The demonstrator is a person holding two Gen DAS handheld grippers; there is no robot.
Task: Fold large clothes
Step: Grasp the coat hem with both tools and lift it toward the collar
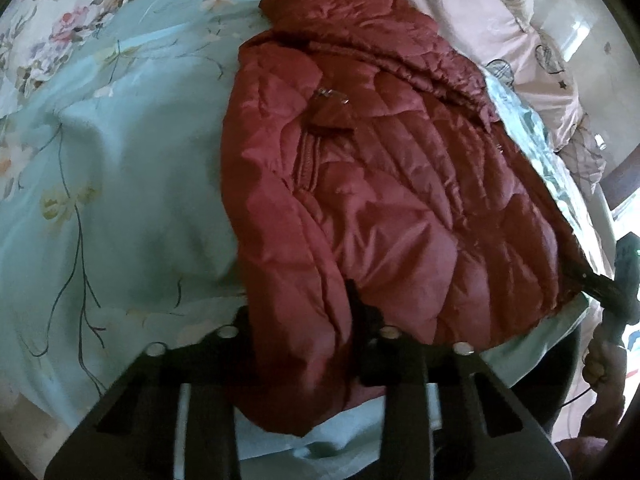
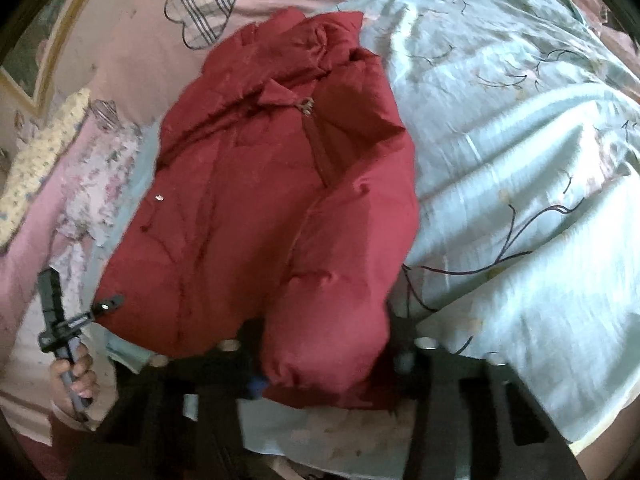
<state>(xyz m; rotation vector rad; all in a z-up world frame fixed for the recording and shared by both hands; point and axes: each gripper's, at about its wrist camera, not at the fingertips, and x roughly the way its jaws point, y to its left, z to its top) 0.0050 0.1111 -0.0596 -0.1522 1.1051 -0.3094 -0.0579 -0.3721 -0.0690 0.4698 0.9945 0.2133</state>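
A dark red puffer jacket (image 1: 380,184) lies on a pale blue floral quilt (image 1: 120,160), collar at the far end. In the left wrist view the near gripper (image 1: 300,320) has its fingers on either side of the jacket's sleeve end, which fills the gap. The other gripper (image 1: 600,284) grips the jacket's hem corner at the right edge. In the right wrist view the jacket (image 2: 248,208) lies the same way; the near gripper (image 2: 328,344) straddles the cuff (image 2: 320,376), and the other gripper (image 2: 106,306) pinches the hem corner at the left.
A pink sheet with checked hearts (image 2: 200,12) covers the bed beyond the quilt (image 2: 520,160). A floral cloth (image 2: 100,184) and a small patterned pillow (image 2: 36,168) lie left of the jacket. A hand (image 2: 74,376) holds the far gripper's handle.
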